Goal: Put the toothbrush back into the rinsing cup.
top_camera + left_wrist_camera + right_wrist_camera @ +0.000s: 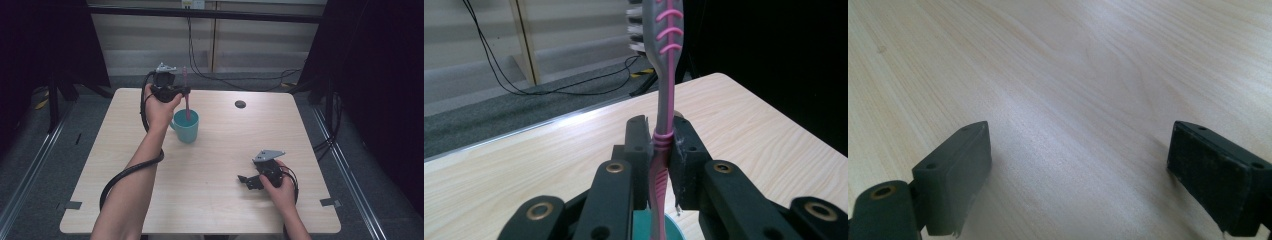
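Pink toothbrush (663, 100): and there it is, standing upright, gripped mid-handle, bristle head up top, lower end down inside the mug in the high view.
Left claw (186, 91): clamped tight on the toothbrush, both black pads pressing the handle from either side in the left gripper view; it is held up over the far left part of the worktop, above the mug.
Left hand (160, 107): wrapped around the claw's body, forearm reaching in from the bottom edge, black cable looping back along the arm.
Teal mug (186, 127): sitting on the worktop just beneath the left claw, handle turned toward the person's left arm; a sliver of its teal rim peeks between the jaws in the left gripper view.
Worktop (220, 150): pale wood grain, a small dark round hole near its far edge, right of the mug.
Right claw (246, 181): jaws spread wide with nothing between them, only bare wood grain in the gap in the right gripper view; it sits low at the near right of the worktop, well apart from mug and toothbrush.
Right hand (280, 187): holding that claw from behind, grey three-cornered plate on top.
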`<state>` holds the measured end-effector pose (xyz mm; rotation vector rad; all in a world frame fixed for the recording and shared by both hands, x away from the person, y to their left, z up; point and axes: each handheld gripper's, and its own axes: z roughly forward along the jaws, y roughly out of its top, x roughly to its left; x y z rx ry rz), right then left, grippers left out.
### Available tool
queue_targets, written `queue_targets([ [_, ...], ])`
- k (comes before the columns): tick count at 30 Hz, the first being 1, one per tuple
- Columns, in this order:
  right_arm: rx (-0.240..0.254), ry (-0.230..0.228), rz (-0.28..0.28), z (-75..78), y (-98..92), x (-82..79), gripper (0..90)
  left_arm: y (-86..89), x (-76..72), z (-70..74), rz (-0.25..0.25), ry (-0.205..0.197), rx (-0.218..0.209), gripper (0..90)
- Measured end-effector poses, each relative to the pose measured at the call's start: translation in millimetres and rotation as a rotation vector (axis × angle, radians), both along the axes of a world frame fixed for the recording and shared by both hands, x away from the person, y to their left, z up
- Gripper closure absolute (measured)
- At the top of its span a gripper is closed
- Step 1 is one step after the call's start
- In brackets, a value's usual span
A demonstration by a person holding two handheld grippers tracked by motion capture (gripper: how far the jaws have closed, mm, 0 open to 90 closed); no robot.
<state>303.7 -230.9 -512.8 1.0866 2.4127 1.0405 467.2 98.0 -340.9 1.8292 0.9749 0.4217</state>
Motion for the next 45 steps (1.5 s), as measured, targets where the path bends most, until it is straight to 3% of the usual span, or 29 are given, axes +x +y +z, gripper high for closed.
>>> queue_targets([
  [24, -0.001, -0.001, -0.002, 0.1, -0.1, -0.4, 10.1, -2.3, 1.5, -29.5, 0.023, 0.012, 0.01, 80.3],
  [45, 0.0, 0.001, -0.001, 0.0, -0.1, -0.5, 10.1, -3.2, 0.3, -56.5, 0.021, 0.059, 0.02, 80.1],
])
